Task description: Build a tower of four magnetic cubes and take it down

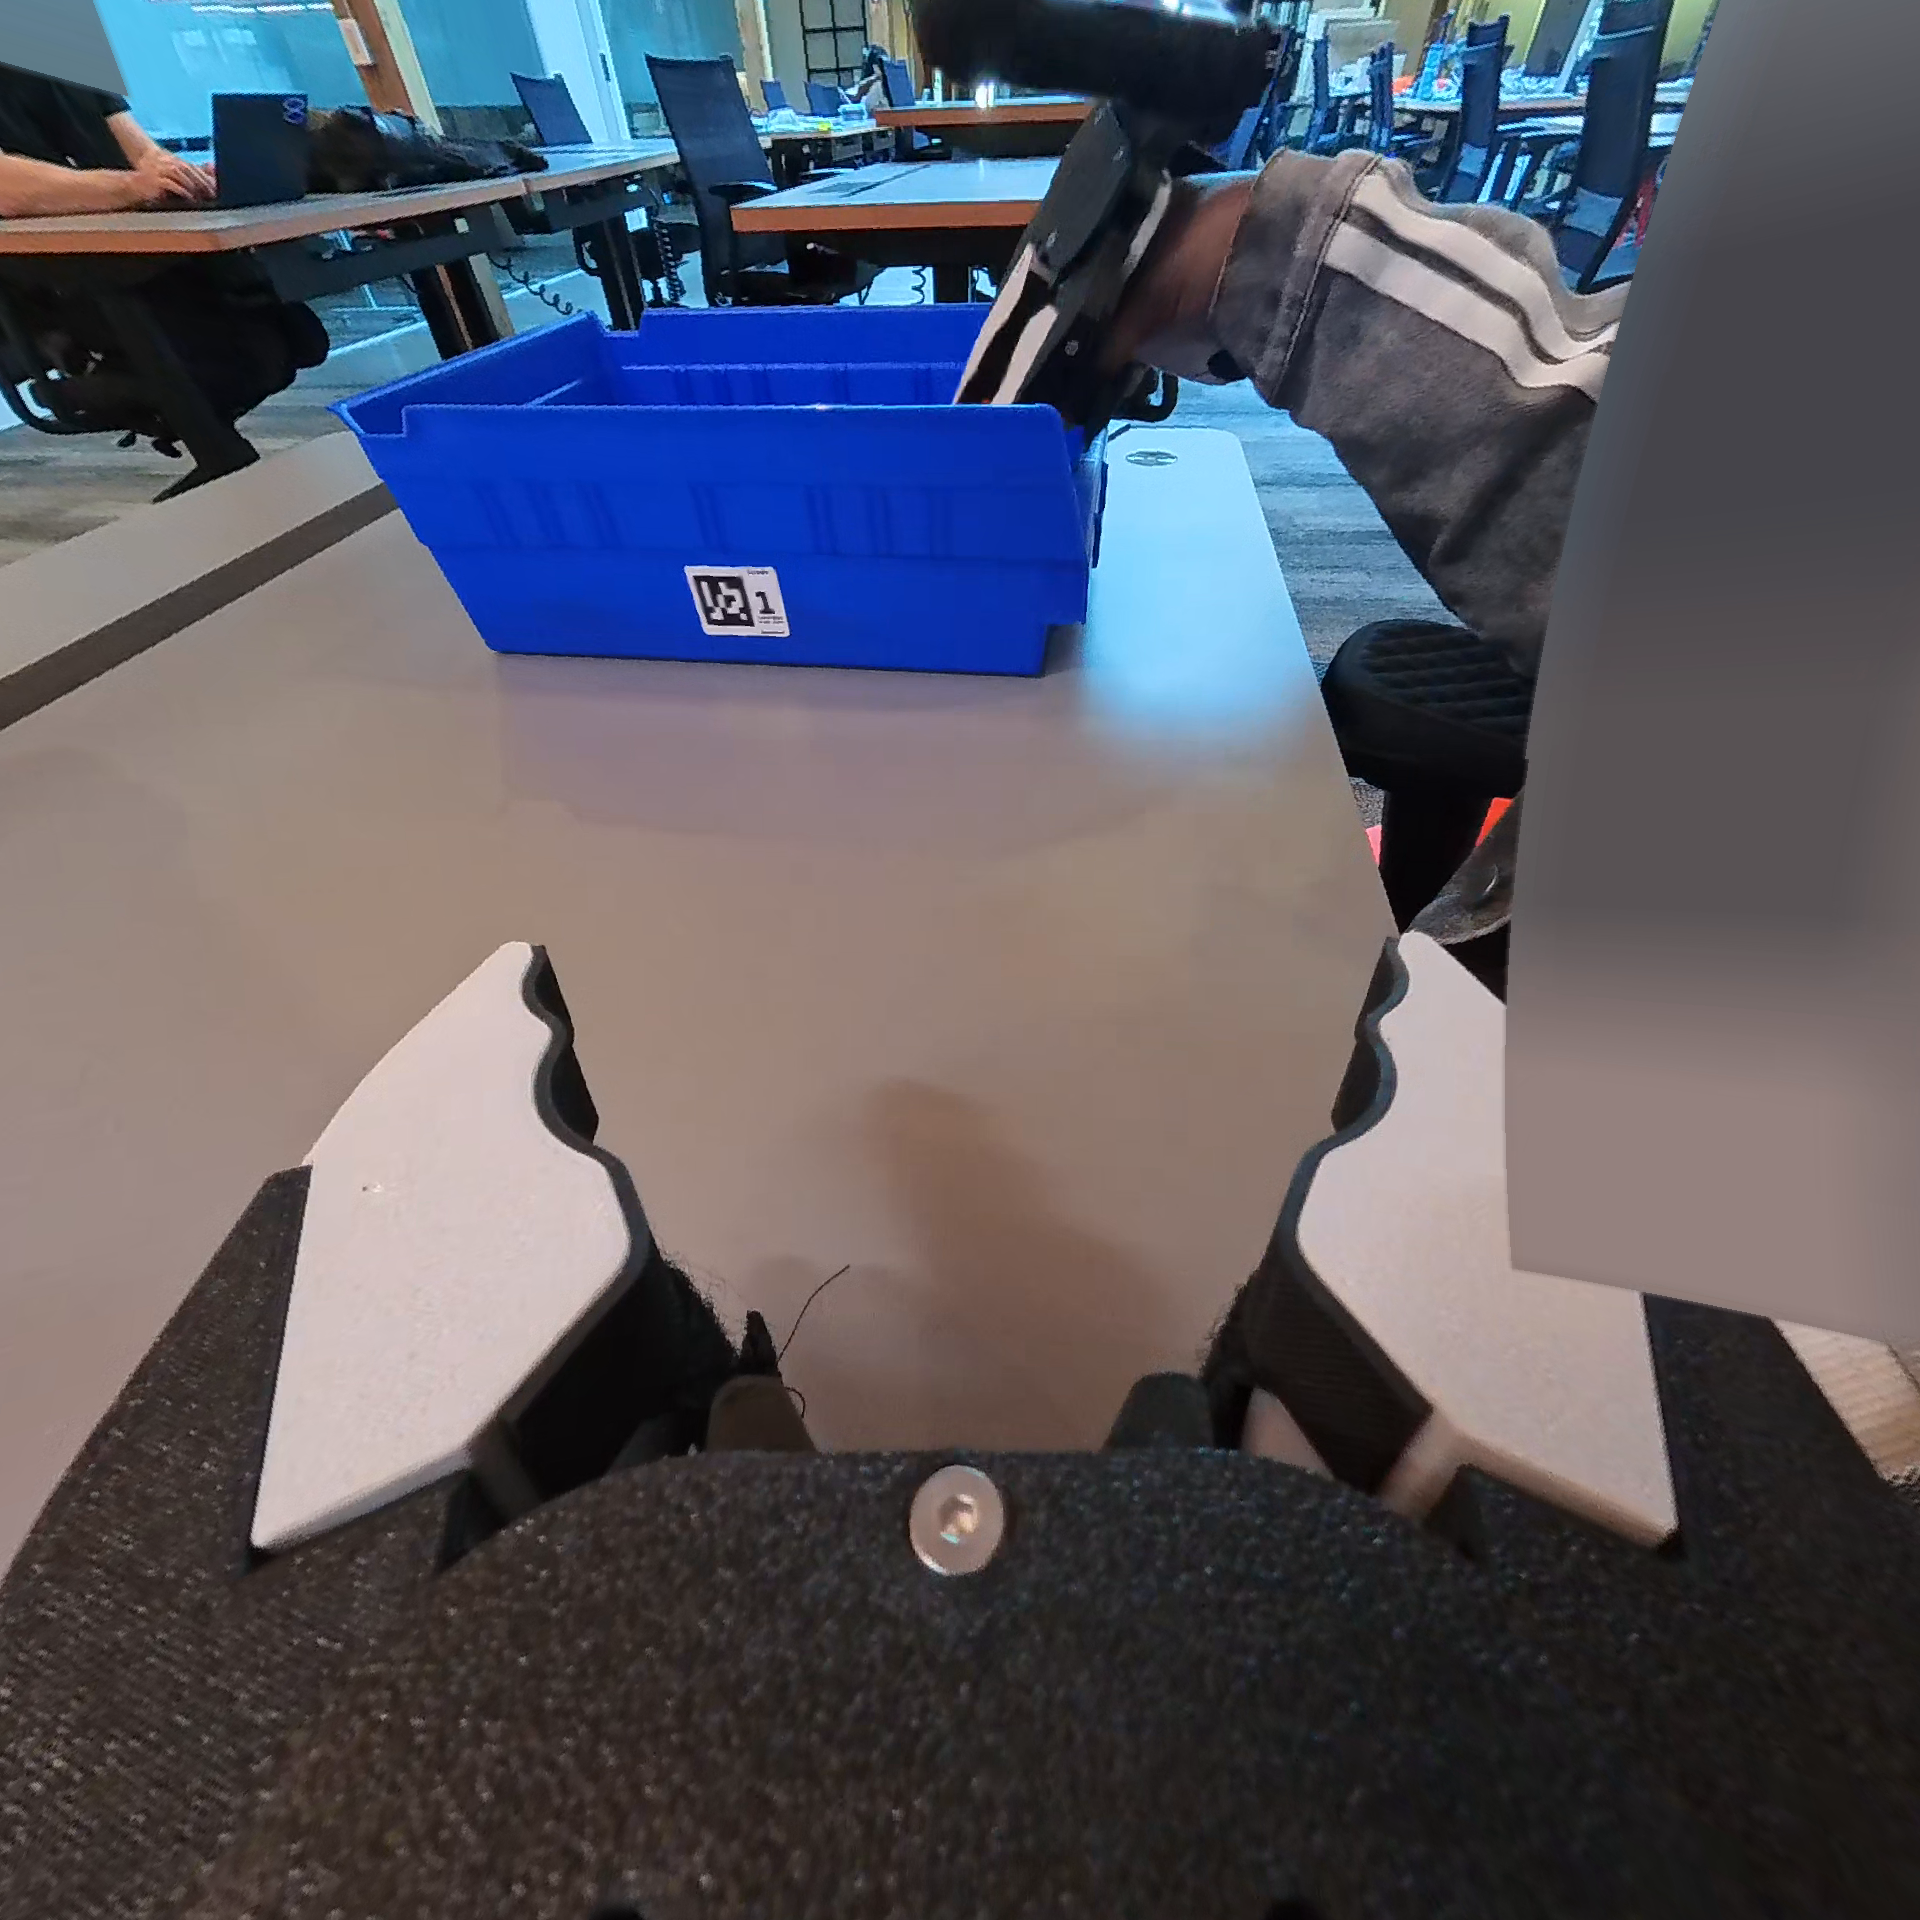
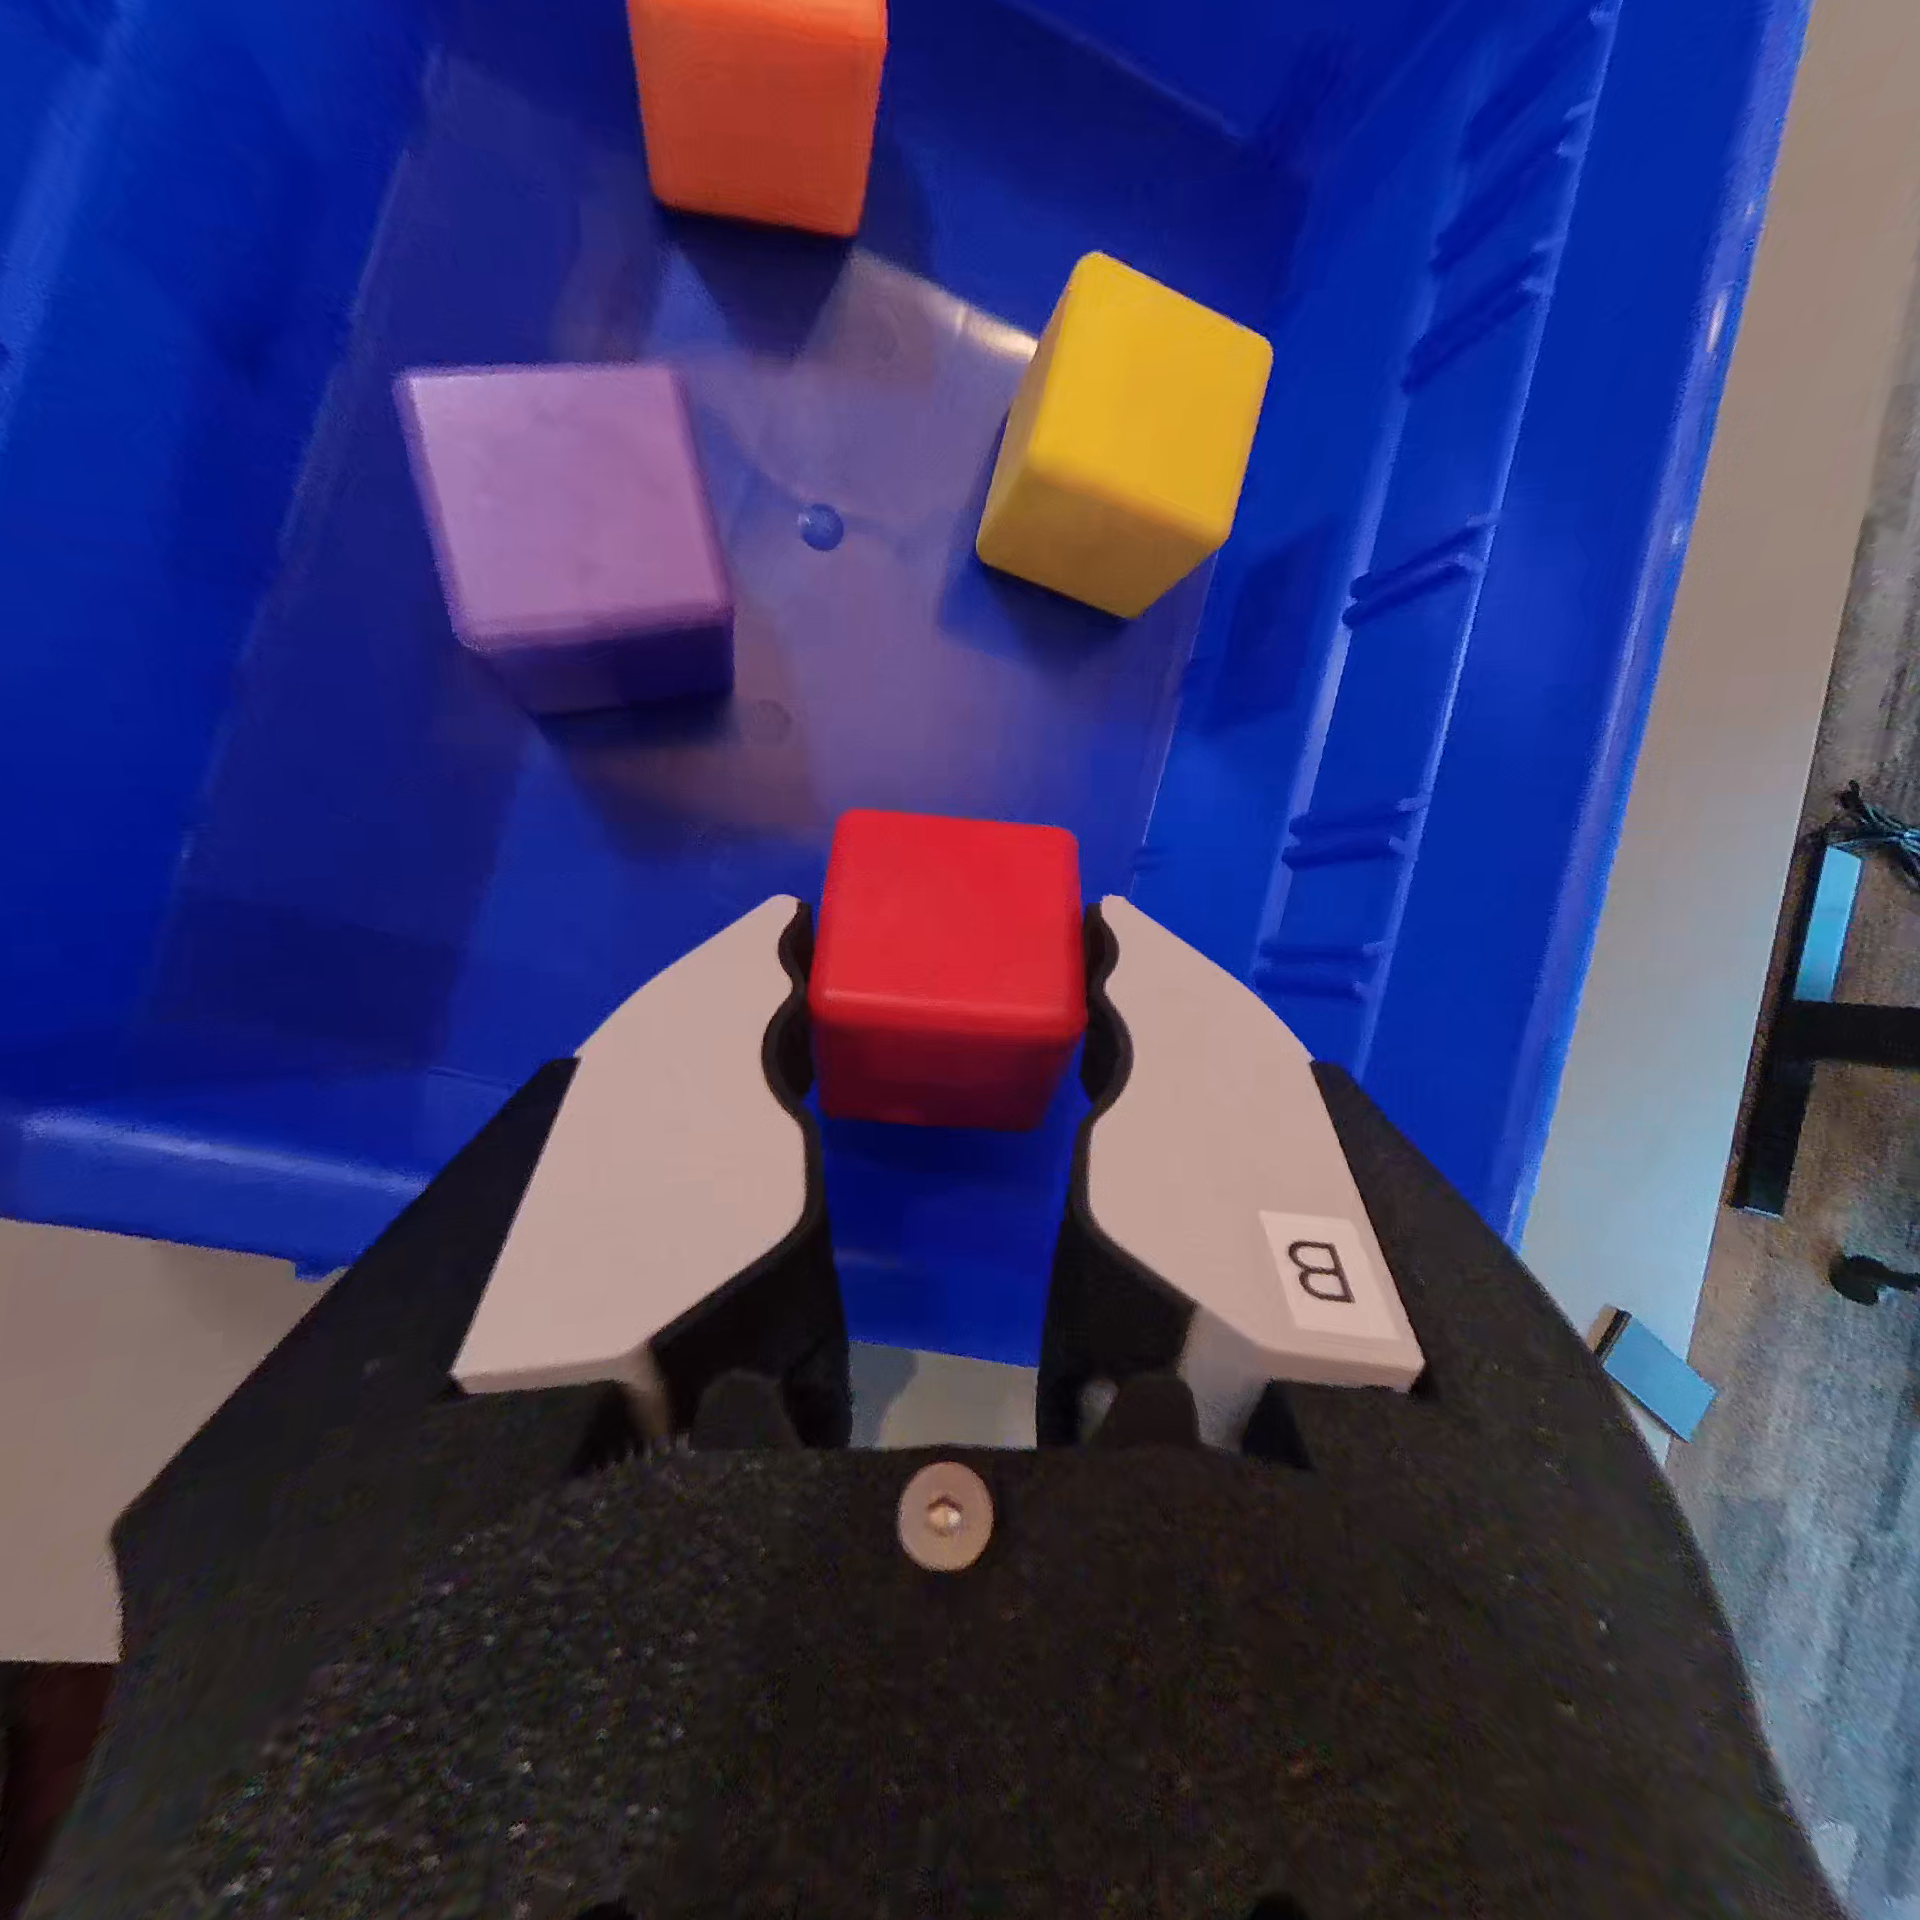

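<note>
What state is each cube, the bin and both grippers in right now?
Red cube: clamped between the right gripper's pads.
Purple cube: loose on bin floor.
Yellow cube: loose on bin floor.
Orange cube: loose on bin floor.
Blue bin: upright on table.
Right gripper: gripping.
Left gripper: wide open, empty.

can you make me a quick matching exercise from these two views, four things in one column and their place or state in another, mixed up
Things:
1. red plastic cube
2. yellow plastic cube
3. blue plastic bin
4. left tool

Places or states:
A. stands on the grey table with a white sticker on its side
B. open wide over bare table, nothing between its fingers
C. lies on the bin floor, to the right of the purple plastic cube
D. pressed between the two pads of the right tool, over the bin floor

Pairs: 1-D, 2-C, 3-A, 4-B
</note>
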`<state>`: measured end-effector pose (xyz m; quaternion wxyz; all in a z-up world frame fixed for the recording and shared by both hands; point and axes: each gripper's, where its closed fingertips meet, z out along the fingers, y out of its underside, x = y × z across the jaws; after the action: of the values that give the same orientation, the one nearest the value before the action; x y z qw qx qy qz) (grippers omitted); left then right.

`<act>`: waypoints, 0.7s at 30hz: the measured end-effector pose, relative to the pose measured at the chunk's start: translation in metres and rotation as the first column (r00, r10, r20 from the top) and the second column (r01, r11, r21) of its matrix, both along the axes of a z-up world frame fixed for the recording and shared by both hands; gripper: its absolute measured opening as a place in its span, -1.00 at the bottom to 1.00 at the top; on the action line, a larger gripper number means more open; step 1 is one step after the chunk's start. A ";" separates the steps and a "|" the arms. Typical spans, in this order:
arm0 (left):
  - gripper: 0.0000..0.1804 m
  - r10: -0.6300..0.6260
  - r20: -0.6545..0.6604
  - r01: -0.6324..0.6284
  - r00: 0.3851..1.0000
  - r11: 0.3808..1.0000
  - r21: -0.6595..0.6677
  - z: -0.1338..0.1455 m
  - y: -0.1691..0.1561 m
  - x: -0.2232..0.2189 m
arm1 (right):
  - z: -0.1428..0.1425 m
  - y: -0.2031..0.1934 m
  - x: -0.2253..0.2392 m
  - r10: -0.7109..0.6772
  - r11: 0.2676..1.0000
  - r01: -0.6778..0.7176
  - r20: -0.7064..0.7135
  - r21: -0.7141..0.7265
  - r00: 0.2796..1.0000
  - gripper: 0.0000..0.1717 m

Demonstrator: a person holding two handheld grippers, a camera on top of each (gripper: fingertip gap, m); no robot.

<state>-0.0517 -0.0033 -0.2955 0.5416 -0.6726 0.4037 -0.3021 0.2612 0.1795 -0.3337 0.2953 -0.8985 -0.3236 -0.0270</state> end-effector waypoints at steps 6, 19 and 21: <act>0.53 0.004 -0.005 -0.004 1.000 1.000 0.003 -0.001 0.001 -0.001 | 0.003 0.008 -0.002 -0.036 0.998 0.038 -0.040 0.042 0.999 -0.42; 0.53 0.028 0.010 -0.028 1.000 0.999 -0.018 0.003 0.003 -0.001 | 0.006 0.006 -0.007 -0.036 0.992 0.047 -0.096 0.121 0.995 -0.30; 0.53 0.040 0.011 -0.039 0.999 0.999 -0.012 0.008 0.001 0.001 | 0.014 0.004 -0.008 -0.032 0.985 0.051 -0.115 0.164 0.993 -0.22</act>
<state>-0.0510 -0.0019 -0.2876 0.5456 -0.6820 0.3855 -0.2976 0.2530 0.1831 -0.3194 0.3865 -0.8774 -0.2842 -0.0097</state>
